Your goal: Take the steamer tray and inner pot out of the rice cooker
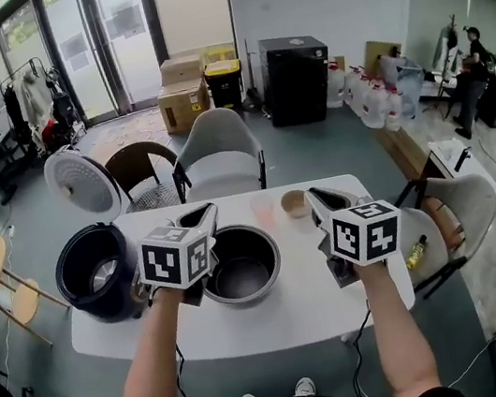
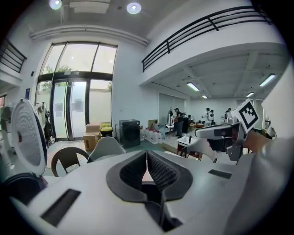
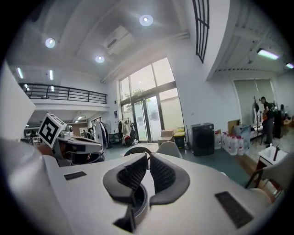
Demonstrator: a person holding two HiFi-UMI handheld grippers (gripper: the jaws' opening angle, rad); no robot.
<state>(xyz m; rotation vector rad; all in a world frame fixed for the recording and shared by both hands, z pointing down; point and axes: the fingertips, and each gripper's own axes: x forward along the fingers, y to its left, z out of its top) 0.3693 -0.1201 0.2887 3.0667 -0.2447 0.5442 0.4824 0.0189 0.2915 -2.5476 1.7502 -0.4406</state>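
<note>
- L tongs (image 2: 147, 155) shut, nothing in them, held up over surface (image 1: 278, 316).
- R tongs (image 3: 148, 158) likewise shut, empty.
- Pot (image 1: 241, 265) on surface, beside open cooker (image 1: 97, 272).

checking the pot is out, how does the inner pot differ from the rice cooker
The rice cooker is near black; the inner pot is grey metal. The rice cooker stands at the left edge of the table, the inner pot near its middle. The rice cooker has a white lid raised open; the inner pot has none. Both are round, upright, open-topped.
</note>
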